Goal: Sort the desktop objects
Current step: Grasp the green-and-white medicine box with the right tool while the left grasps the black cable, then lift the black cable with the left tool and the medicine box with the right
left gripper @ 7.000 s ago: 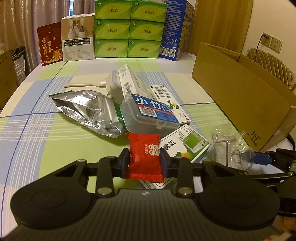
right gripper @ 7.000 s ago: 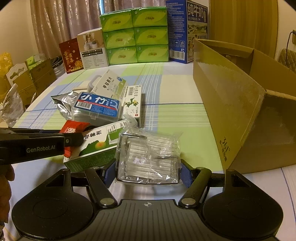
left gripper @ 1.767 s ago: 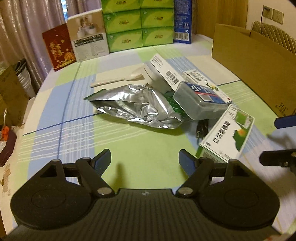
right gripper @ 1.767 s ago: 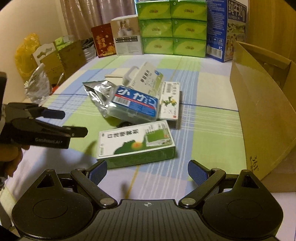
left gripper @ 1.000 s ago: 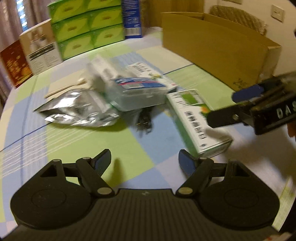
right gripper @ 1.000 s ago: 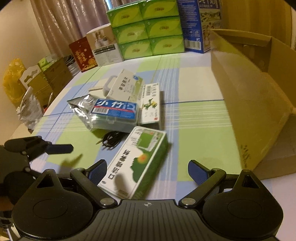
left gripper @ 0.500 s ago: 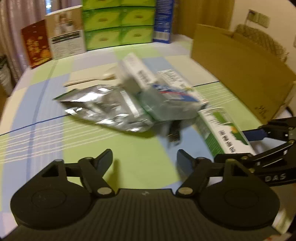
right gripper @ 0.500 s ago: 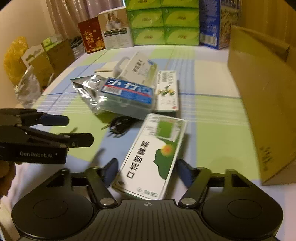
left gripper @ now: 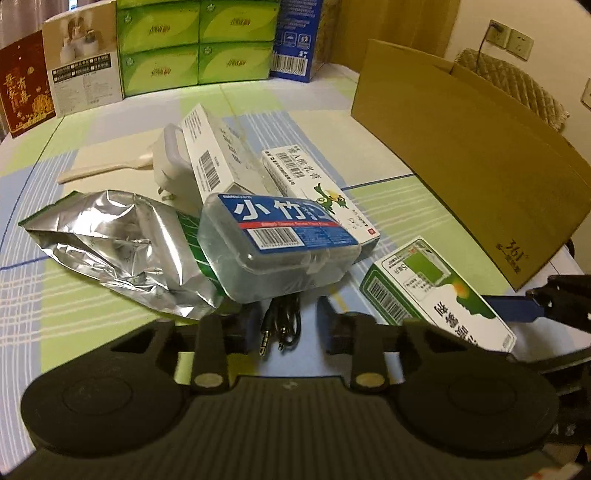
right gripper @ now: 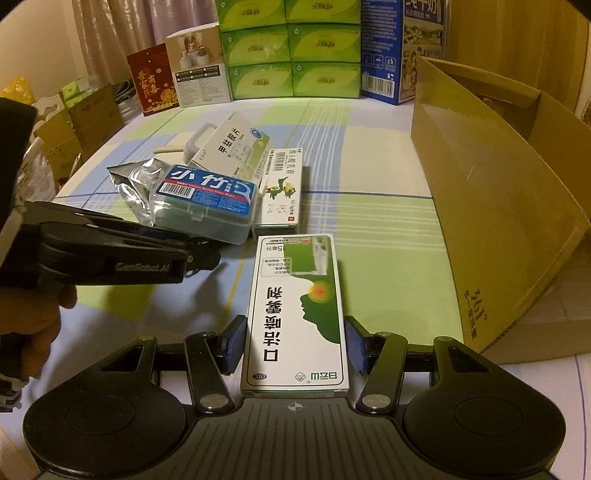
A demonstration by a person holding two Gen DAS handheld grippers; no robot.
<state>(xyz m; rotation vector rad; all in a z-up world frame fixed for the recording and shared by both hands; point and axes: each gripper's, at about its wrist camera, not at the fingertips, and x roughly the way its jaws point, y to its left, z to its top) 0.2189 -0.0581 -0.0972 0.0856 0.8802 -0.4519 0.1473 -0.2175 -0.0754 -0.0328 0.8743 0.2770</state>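
Tablecloth (left gripper: 92, 321); audio cable (left gripper: 280, 325) left-view only.

Lying on the table (left gripper: 110, 317): three medicine cartons (right gripper: 295, 310); one foil pouch (left gripper: 122, 243); one clear case (left gripper: 277, 247); one black cable (left gripper: 282, 325)

Home dining rm: checked tablecloth (left gripper: 110, 325), curtains (right gripper: 110, 33), tissue packs (right gripper: 288, 48).
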